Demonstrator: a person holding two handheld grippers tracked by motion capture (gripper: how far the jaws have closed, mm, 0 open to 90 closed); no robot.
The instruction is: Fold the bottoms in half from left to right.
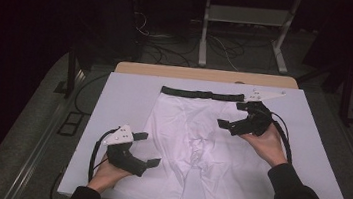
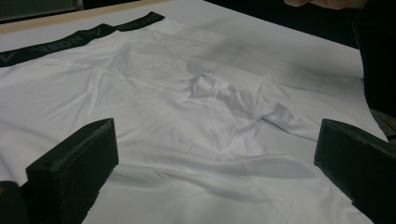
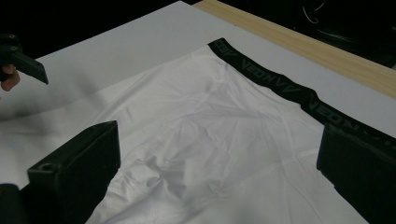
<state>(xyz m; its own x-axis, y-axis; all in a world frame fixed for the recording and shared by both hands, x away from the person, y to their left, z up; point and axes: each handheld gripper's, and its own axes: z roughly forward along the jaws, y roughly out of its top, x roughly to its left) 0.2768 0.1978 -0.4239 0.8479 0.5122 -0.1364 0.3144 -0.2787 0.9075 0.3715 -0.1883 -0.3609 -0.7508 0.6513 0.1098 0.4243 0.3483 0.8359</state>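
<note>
White boxer shorts (image 1: 199, 147) lie flat on the table (image 1: 310, 145), left claw (image 1: 147, 149) and right claw (image 1: 233, 115) both gaping, empty.

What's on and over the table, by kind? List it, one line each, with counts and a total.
White boxer briefs with a black waistband: 1
White board covering the wooden table: 1
Handheld grippers: 2, left gripper and right gripper, both open over the garment
Total: 4
</note>
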